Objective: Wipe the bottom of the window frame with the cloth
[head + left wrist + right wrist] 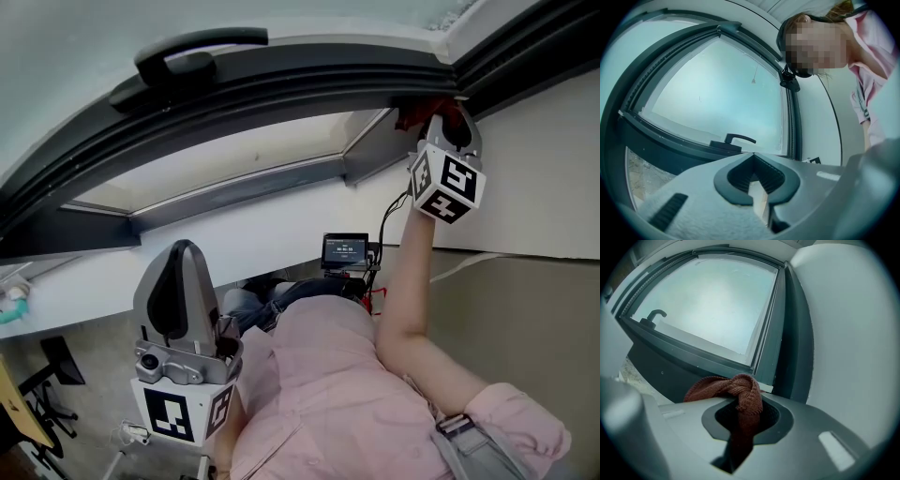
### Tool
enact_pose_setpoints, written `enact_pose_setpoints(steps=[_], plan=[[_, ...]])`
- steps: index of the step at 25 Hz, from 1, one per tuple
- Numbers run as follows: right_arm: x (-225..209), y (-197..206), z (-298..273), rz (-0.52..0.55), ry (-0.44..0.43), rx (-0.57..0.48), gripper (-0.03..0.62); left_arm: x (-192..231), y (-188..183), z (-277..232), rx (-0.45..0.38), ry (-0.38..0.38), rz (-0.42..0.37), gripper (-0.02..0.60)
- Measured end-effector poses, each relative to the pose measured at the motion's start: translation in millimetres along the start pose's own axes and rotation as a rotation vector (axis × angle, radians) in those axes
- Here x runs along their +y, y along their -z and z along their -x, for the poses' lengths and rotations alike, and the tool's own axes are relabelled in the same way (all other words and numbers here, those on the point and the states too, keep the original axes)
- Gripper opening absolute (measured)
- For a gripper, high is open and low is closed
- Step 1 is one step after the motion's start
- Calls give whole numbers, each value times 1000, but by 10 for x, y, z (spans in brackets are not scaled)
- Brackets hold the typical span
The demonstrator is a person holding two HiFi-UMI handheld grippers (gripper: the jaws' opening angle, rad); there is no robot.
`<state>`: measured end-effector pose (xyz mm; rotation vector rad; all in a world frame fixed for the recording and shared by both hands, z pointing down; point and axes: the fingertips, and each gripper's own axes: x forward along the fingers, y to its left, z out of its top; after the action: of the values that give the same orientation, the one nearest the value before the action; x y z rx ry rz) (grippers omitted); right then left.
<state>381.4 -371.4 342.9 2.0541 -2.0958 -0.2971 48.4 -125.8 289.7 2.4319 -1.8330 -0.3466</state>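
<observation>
The dark grey window frame (281, 89) arches across the top of the head view, with its black handle (202, 52) on it. My right gripper (448, 117) is raised to the frame's right corner and is shut on a reddish-brown cloth (412, 117). In the right gripper view the cloth (740, 390) bunches out of the right gripper (747, 404), just short of the bottom rail (693, 352) near the corner. I cannot tell whether it touches. My left gripper (183, 258) hangs low by the body, shut and empty. The left gripper (752, 157) points at the window.
A white wall band (281, 230) runs under a second sloped pane (216, 164). A small black screen with cables (345, 249) sits below it. The person's pink-shirted torso (319, 394) fills the lower middle. Black stand legs (47, 394) are on the floor at left.
</observation>
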Motion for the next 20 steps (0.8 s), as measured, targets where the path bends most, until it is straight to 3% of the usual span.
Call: enact_pose_setpoints(steps=[8,17,20], plan=[[156,25,186,-60,-107,21,54,-53,-79,121,-7,18,-16,-3],[797,139,1055,-16,-389,80,54,-27,-65,306,30,34,-19,-4],[910,76,1353,-32,-448,89,54,-10,-60,328,44,46,-20,-5]])
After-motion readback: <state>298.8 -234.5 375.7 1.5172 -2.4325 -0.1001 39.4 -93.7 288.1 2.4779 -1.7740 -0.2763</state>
